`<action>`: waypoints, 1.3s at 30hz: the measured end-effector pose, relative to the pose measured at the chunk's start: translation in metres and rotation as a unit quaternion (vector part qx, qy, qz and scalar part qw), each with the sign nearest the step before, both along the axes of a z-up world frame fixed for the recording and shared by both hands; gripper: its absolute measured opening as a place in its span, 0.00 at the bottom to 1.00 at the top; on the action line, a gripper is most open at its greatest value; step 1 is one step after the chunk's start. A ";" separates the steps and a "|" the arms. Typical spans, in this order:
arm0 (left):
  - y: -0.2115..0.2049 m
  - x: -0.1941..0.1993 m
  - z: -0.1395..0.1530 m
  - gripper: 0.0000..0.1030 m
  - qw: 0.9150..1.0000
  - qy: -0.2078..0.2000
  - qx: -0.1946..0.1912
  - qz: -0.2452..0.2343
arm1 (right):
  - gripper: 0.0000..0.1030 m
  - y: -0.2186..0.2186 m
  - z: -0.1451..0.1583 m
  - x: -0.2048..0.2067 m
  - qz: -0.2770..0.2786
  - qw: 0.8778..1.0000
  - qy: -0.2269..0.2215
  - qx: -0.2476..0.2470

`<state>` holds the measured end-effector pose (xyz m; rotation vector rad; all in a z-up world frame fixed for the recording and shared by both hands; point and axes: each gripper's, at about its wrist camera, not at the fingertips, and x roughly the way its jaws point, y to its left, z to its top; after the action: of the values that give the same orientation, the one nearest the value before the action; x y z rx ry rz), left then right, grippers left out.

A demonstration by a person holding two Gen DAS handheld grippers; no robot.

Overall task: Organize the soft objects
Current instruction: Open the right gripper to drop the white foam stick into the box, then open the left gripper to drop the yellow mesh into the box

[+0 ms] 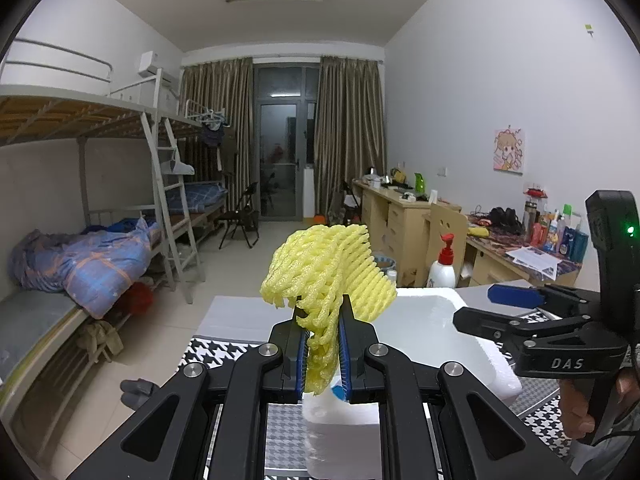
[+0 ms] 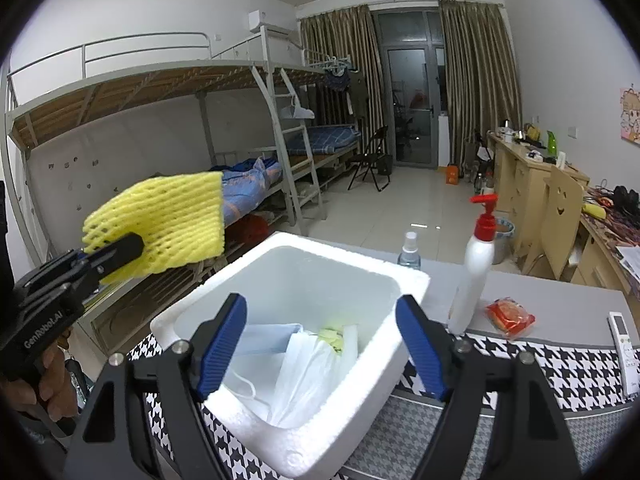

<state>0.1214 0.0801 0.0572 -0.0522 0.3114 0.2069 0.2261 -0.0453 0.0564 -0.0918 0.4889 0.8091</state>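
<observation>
My left gripper (image 1: 323, 354) is shut on a yellow foam net sleeve (image 1: 326, 276) and holds it in the air, left of and above the white foam box (image 1: 492, 364). In the right wrist view the sleeve (image 2: 168, 224) and the left gripper (image 2: 116, 254) show at the left, above the box's left edge (image 2: 184, 312). My right gripper (image 2: 322, 344) is open and empty, just above the box's near rim. Inside the box lie a blue face mask (image 2: 264, 340), a white plastic bag (image 2: 308, 376) and a bit of yellow-green foam (image 2: 334, 336). The right gripper (image 1: 516, 308) shows at the right in the left wrist view.
A white pump bottle with a red top (image 2: 476, 268), a small clear spray bottle (image 2: 409, 252), a red packet (image 2: 510, 317) and a remote control (image 2: 624, 348) stand or lie on the table behind the box. A houndstooth cloth (image 2: 560, 368) covers the table. Bunk beds stand left, desks right.
</observation>
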 end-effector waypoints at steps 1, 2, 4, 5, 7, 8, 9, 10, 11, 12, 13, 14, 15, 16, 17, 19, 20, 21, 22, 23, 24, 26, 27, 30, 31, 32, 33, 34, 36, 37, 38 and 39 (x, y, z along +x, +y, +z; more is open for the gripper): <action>-0.001 0.001 0.000 0.13 1.000 0.001 0.000 -0.002 | 0.83 -0.002 0.000 -0.001 -0.003 1.000 -0.002 0.002; 0.000 0.001 -0.001 0.13 1.000 0.001 0.001 -0.003 | 0.83 -0.005 0.000 -0.001 -0.005 1.000 -0.004 0.003; 0.000 0.003 -0.001 0.13 1.000 0.004 0.000 -0.007 | 0.83 -0.008 0.001 -0.002 -0.011 1.000 -0.005 0.005; -0.001 0.004 -0.002 0.13 1.000 0.005 0.001 -0.008 | 0.83 -0.010 0.001 -0.002 -0.012 1.000 -0.005 0.006; -0.002 0.006 -0.002 0.13 1.000 0.006 0.000 -0.012 | 0.84 -0.013 0.001 -0.002 -0.015 1.000 -0.007 0.005; -0.003 0.006 -0.002 0.13 1.000 0.006 0.001 -0.015 | 0.84 -0.015 0.001 -0.002 -0.017 1.000 -0.010 0.003; -0.004 0.007 -0.002 0.13 1.000 0.007 0.001 -0.016 | 0.85 -0.016 0.001 -0.002 -0.021 1.000 -0.013 0.002; -0.005 0.008 -0.002 0.13 1.000 0.007 0.001 -0.019 | 0.87 -0.017 0.001 -0.003 -0.024 1.000 -0.015 0.002; -0.005 0.009 -0.002 0.13 1.000 0.008 0.002 -0.021 | 0.89 -0.019 0.002 -0.003 -0.027 0.999 -0.017 0.003; -0.005 0.011 -0.003 0.13 1.000 0.010 0.001 -0.022 | 0.90 -0.020 0.002 -0.003 -0.029 0.999 -0.018 0.005; -0.006 0.012 -0.003 0.13 1.000 0.012 0.000 -0.023 | 0.91 -0.023 0.002 -0.003 -0.030 0.999 -0.020 0.006; -0.006 0.013 -0.004 0.13 1.000 0.014 -0.002 -0.024 | 0.91 -0.024 0.002 -0.004 -0.031 0.999 -0.023 0.008; -0.006 0.015 -0.005 0.13 1.000 0.016 -0.003 -0.026 | 0.91 -0.025 0.002 -0.004 -0.032 0.999 -0.025 0.008; -0.005 0.015 -0.005 0.13 0.999 0.017 -0.003 -0.027 | 0.91 -0.026 0.002 -0.005 -0.034 0.999 -0.028 0.007; -0.006 0.016 -0.006 0.13 0.999 0.018 -0.002 -0.028 | 0.91 -0.027 0.002 -0.005 -0.036 0.999 -0.030 0.006; -0.009 0.018 -0.006 0.13 0.999 0.021 -0.001 -0.031 | 0.92 -0.030 0.002 -0.005 -0.037 0.999 -0.031 0.007; -0.011 0.019 -0.007 0.13 0.999 0.022 0.000 -0.033 | 0.92 -0.031 0.002 -0.005 -0.040 0.999 -0.031 0.007; -0.012 0.021 -0.007 0.13 0.999 0.023 -0.001 -0.035 | 0.92 -0.034 0.001 -0.003 -0.042 0.999 -0.030 0.007; -0.012 0.022 -0.007 0.13 0.999 0.024 -0.001 -0.037 | 0.92 -0.035 0.001 -0.004 -0.042 0.999 -0.030 0.007; -0.013 0.024 -0.007 0.13 0.999 0.025 0.000 -0.039 | 0.92 -0.036 0.001 -0.004 -0.043 0.999 -0.031 0.006; -0.014 0.025 -0.008 0.13 0.999 0.026 0.000 -0.040 | 0.92 -0.038 0.001 -0.004 -0.043 0.998 -0.033 0.005; -0.017 0.029 -0.010 0.13 0.999 0.030 -0.003 -0.043 | 0.92 -0.041 0.000 -0.005 -0.045 0.998 -0.037 0.004; -0.014 0.031 -0.010 0.13 0.999 0.031 -0.004 -0.044 | 0.92 -0.042 0.001 -0.005 -0.046 0.998 -0.038 0.004; -0.017 0.035 -0.012 0.13 0.998 0.036 -0.006 -0.050 | 0.92 -0.046 0.001 -0.005 -0.050 0.998 -0.039 0.002; -0.018 0.036 -0.012 0.13 0.998 0.038 -0.007 -0.052 | 0.92 -0.047 0.000 -0.004 -0.053 0.998 -0.039 0.001; -0.020 0.038 -0.013 0.13 0.998 0.039 -0.006 -0.053 | 0.92 -0.049 0.000 -0.004 -0.056 0.998 -0.039 0.001; -0.021 0.039 -0.014 0.13 0.998 0.041 -0.006 -0.053 | 0.92 -0.050 0.000 -0.003 -0.057 0.998 -0.039 0.001; -0.022 0.041 -0.014 0.13 0.998 0.044 -0.006 -0.053 | 0.92 -0.052 -0.001 -0.003 -0.058 0.998 -0.038 0.001; -0.024 0.043 -0.015 0.13 0.997 0.048 -0.006 -0.054 | 0.92 -0.055 -0.002 -0.001 -0.061 0.997 -0.037 0.000; -0.025 0.044 -0.016 0.13 0.997 0.049 -0.005 -0.054 | 0.92 -0.057 -0.003 -0.001 -0.063 0.997 -0.037 0.000; -0.026 0.045 -0.016 0.13 0.997 0.050 -0.006 -0.053 | 0.92 -0.058 -0.003 0.000 -0.065 0.997 -0.036 -0.001; -0.027 0.047 -0.017 0.13 0.997 0.052 -0.006 -0.052 | 0.92 -0.060 -0.003 0.001 -0.066 0.997 -0.036 -0.001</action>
<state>0.1679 0.0528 0.0405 -0.0364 0.4181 0.1053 0.2270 -0.1051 0.0533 -0.0883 0.4236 0.6732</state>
